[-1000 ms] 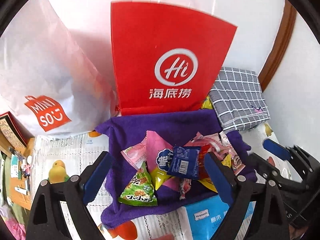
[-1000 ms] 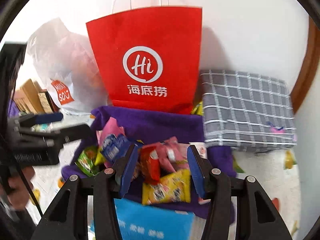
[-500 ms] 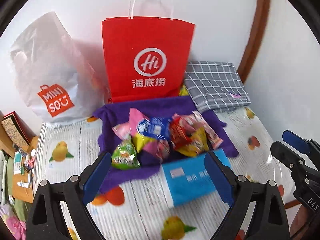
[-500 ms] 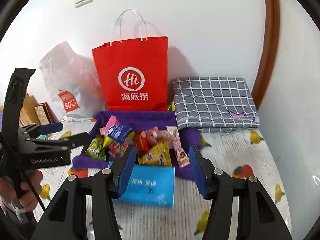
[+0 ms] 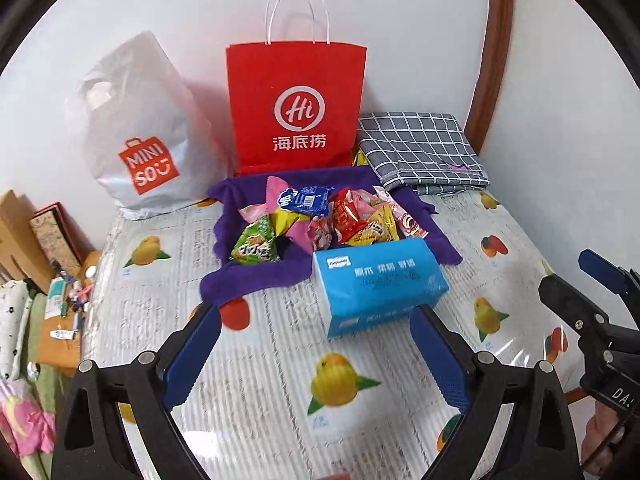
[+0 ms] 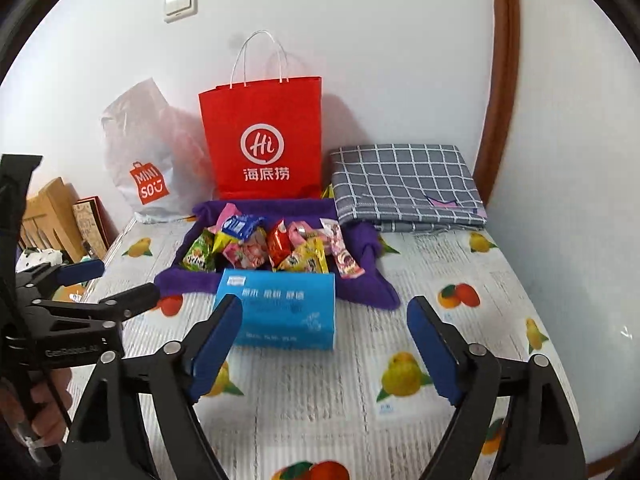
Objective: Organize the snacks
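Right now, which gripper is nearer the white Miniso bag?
Left. The left gripper hangs toward the white Miniso bag; the right gripper, jaws just opened empty, is beyond the blue tissue pack.

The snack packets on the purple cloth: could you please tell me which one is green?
The green packet at the pile's front left corner; beside it lie a blue packet, a red packet and a yellow packet.

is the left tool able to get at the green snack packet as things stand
Probably yes. The left tool is open with nothing between its jaws, and the green snack packet lies exposed at the near left edge of the pile on the purple cloth. The blue tissue pack sits to the right, off that path.
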The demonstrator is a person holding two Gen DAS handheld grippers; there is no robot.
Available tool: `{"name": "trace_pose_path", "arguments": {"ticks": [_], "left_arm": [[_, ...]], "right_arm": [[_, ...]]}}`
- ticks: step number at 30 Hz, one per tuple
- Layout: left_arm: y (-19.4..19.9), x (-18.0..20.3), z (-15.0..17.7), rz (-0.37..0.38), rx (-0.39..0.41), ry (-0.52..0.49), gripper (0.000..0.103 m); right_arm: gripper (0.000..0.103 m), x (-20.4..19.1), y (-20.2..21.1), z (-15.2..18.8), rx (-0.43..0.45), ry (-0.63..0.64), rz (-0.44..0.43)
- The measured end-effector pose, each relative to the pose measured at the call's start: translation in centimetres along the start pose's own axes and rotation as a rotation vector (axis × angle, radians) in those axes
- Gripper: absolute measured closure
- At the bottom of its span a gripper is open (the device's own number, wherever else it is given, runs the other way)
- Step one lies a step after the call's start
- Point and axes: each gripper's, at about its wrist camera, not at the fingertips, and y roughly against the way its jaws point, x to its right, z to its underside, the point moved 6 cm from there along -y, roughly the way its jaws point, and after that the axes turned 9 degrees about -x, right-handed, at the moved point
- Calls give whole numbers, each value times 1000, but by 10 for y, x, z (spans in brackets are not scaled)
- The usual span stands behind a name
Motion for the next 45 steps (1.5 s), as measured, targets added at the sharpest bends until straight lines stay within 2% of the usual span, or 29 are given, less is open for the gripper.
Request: {"name": "trace_pose_path", "arguments": {"ticks": [3, 5, 11, 19, 23, 45], "left_arm": [[15, 1, 11, -27, 23, 0, 7], [24, 3, 17, -27, 34, 3, 7], [44, 13, 32, -21, 54, 5, 6], [70, 32, 47, -24, 97, -8, 6], [79, 38, 49, -30, 117, -19, 6], [88, 47, 48, -23, 127, -31, 5]], "right_arm": [[13, 1, 10, 15, 14, -3, 22], [6, 1, 16, 22, 12, -3, 27], [2, 1, 40, 42, 11, -18, -9], [2, 11, 63, 57, 20, -48, -33], [2, 14, 68, 60, 27, -40, -14], [2, 26, 75, 63, 40, -67, 36]]}}
